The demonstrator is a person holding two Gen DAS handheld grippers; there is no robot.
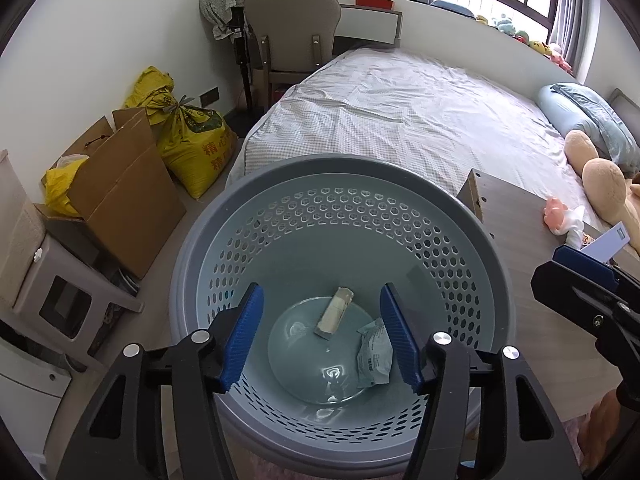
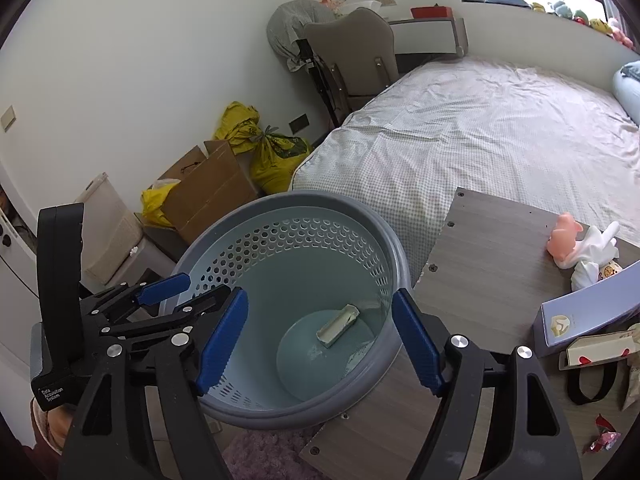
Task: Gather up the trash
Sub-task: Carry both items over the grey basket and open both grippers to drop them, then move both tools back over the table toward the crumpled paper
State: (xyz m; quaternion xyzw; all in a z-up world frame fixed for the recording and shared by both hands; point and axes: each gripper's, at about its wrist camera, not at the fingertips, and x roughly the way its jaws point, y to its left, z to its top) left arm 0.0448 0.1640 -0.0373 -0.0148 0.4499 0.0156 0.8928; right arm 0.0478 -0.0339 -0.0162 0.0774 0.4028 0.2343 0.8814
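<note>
A grey-blue perforated trash bin [image 1: 200, 248] stands beside a wooden table; it also shows in the right wrist view [image 2: 394, 248]. Inside lie a small beige carton [image 1: 335, 312] and a crumpled pale wrapper [image 1: 373, 354]; the carton shows in the right wrist view [image 2: 338, 325]. My left gripper [image 1: 322, 338] is open and empty over the bin's mouth. My right gripper [image 2: 320, 342] is open and empty, also above the bin, beside the left gripper [image 2: 160, 288]. A red wrapper [image 2: 604, 438] lies on the table at the right.
The wooden table [image 2: 492, 256] holds a pink toy [image 2: 568, 240], white tissue [image 2: 592, 256], a lilac box [image 2: 588, 312] and a small bag [image 2: 596, 356]. A bed [image 1: 400, 120] lies behind. Cardboard boxes [image 1: 120, 188], yellow sacks [image 1: 196, 144] and a stool [image 1: 64, 300] stand at left.
</note>
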